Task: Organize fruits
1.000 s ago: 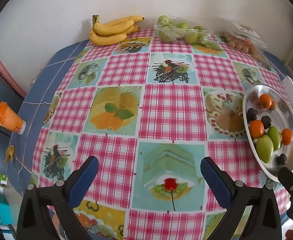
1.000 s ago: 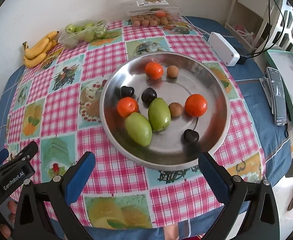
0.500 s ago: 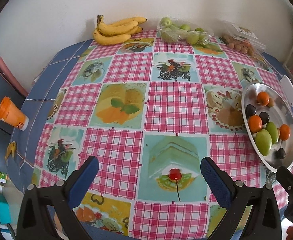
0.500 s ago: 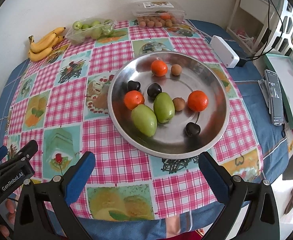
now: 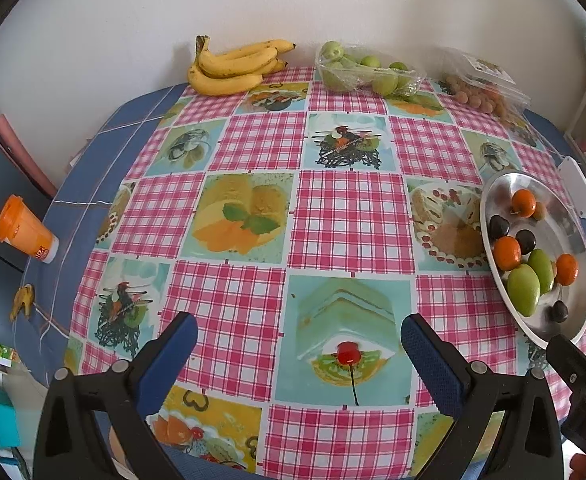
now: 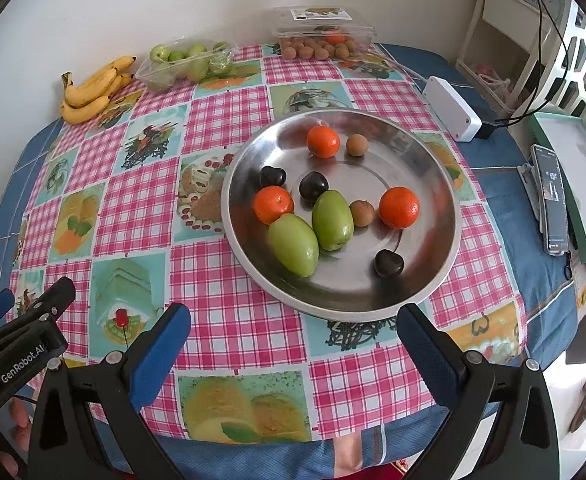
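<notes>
1. Right claw (image 6: 293, 332): jaws wide apart, empty, hanging over the near counter (image 6: 229, 320) edge. The plate (image 6: 433, 264) lies straight ahead of it, just beyond its fingertips.
2. Left claw (image 5: 299, 344): likewise spread and empty, over bare cloth; the plate (image 5: 573, 320) sits well off to its right, so the right claw is judged the nearer.
3. Plate contents: three oranges (image 6: 398, 207), two green fruits (image 6: 293, 245) lying side by side, long axes running roughly away from the claw, three dark cherries (image 6: 389, 263), two small brown fruits (image 6: 361, 213).
4. Far edge, well apart from both claws: bananas (image 6: 91, 90); a clear tray (image 6: 189, 62) of green fruits; a lidded box (image 6: 321, 38) of brown fruits.
</notes>
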